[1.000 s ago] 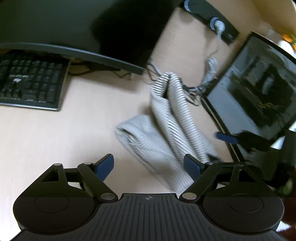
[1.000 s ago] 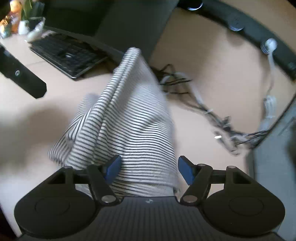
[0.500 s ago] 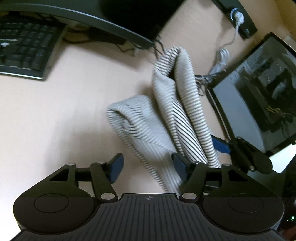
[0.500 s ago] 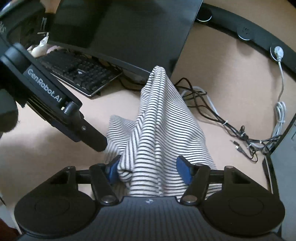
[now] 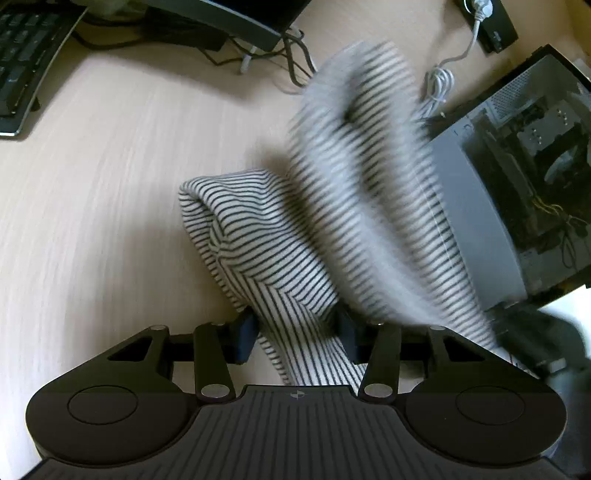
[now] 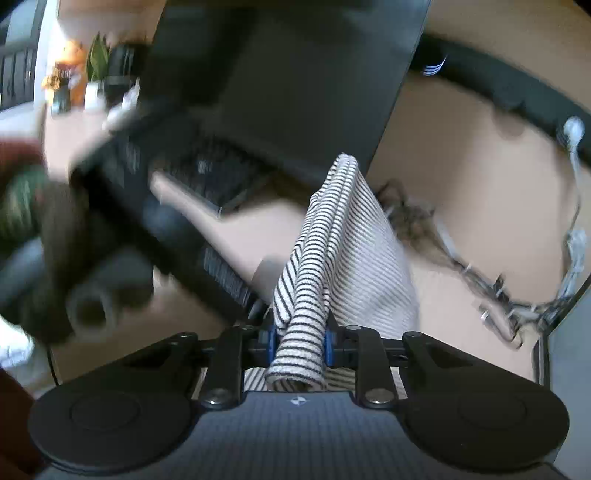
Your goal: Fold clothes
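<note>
A grey-and-white striped garment (image 5: 280, 251) lies bunched on the light wooden desk (image 5: 92, 192), one part raised and blurred at the upper right. My left gripper (image 5: 295, 332) has its fingers closed in on a fold of the garment near its front edge. My right gripper (image 6: 298, 341) is shut on a bunched edge of the same garment (image 6: 317, 258), which rises as a ridge in front of it. The left gripper's body (image 6: 122, 229) shows blurred at the left of the right wrist view.
A black keyboard (image 5: 18, 62) lies at the far left and a monitor base (image 5: 221, 22) stands at the back. An open computer case (image 5: 517, 184) stands at the right. Loose cables (image 6: 480, 280) and a power strip (image 6: 517, 96) lie along the back right.
Both grippers have closed onto the striped garment. The right one has lifted its edge up into a ridge, and the left one has moved forward onto the fold.
</note>
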Demonstrator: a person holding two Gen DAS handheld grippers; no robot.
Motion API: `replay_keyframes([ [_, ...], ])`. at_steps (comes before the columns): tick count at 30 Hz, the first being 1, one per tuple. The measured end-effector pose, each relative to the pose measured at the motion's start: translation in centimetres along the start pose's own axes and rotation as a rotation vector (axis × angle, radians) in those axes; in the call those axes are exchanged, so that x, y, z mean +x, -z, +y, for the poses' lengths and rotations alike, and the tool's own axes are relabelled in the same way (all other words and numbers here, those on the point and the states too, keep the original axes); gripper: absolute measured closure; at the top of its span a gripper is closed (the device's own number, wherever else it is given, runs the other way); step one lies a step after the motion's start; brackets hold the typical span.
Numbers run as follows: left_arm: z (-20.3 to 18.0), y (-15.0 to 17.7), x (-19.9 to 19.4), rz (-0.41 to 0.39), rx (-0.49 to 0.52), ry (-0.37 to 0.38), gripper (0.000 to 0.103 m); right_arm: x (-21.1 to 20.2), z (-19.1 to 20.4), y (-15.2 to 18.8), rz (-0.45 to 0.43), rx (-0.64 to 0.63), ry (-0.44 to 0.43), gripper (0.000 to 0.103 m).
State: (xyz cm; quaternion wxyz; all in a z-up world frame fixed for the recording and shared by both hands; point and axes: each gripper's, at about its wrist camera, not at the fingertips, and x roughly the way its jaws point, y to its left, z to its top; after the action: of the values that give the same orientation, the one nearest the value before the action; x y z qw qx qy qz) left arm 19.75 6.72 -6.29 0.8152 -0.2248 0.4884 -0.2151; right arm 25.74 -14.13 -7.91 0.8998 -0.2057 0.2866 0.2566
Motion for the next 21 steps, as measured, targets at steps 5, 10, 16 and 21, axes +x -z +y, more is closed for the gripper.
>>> replay_keyframes([
  [5,-0.2,-0.7,-3.0,-0.065,0.06,-0.097,0.05,1.3,1.7,0.8,0.03,-0.145,0.025,0.078],
  [10,-2.4,-2.9,-8.5,-0.227,0.151,-0.15,0.044,1.9,3.4,1.4,0.04,-0.262,0.062,0.071],
  [16,-6.3,-5.4,-9.3,-0.272,0.225,0.005,0.044,2.2,4.3,2.1,0.039,-0.334,0.092,0.067],
  [21,-6.5,-6.4,-3.4,-0.166,0.227,-0.039,0.046,1.7,4.4,1.3,0.036,-0.347,0.078,0.065],
])
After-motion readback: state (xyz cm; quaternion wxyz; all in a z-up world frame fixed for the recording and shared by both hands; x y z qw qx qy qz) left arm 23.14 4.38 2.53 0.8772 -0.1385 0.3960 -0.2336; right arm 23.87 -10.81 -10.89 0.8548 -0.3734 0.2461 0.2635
